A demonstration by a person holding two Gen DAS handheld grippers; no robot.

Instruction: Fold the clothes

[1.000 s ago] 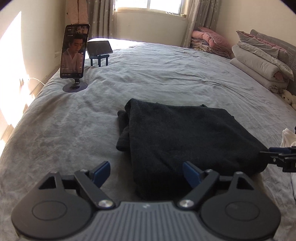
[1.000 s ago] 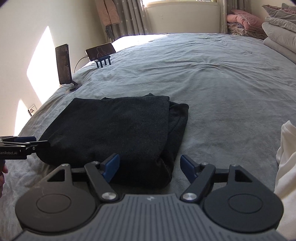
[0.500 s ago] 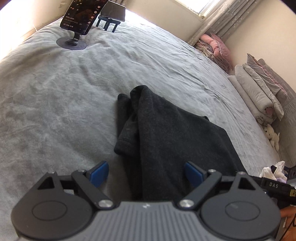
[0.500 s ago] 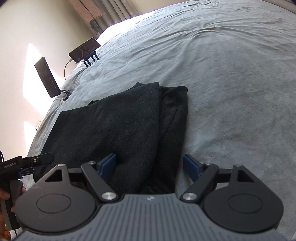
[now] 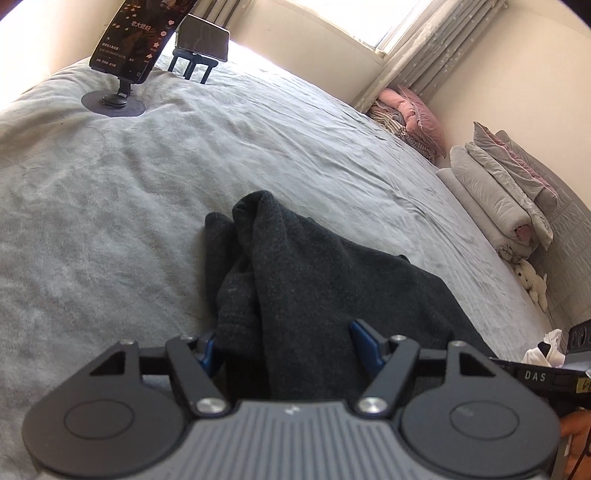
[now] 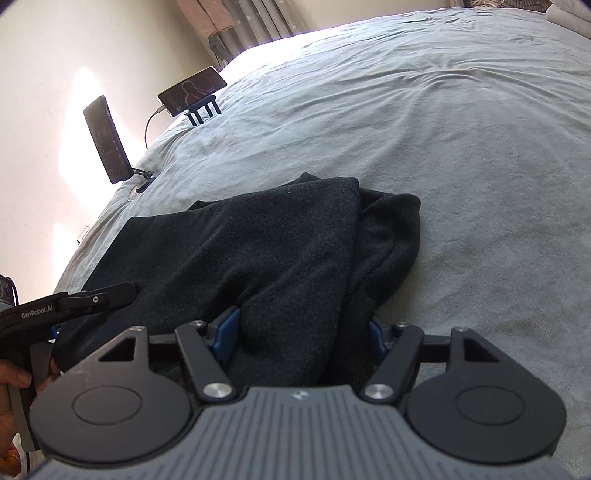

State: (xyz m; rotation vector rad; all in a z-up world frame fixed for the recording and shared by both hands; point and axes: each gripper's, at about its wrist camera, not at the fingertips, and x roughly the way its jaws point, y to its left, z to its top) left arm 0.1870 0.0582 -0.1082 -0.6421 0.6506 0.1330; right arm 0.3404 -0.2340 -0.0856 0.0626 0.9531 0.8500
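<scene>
Dark sweater point(image 5: 325, 288), folded on the grey bedsheet point(image 5: 110, 229) (rumpled at its far edge), fills each view's lower centre, both the left gripper point(image 5: 284, 347) and right gripper point(image 6: 301, 330) closing half-wide around its near hem.

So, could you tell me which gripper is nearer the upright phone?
Left. Both are closing around the dark garment; the left gripper is on the upright phone's side, the right gripper farther.
</scene>
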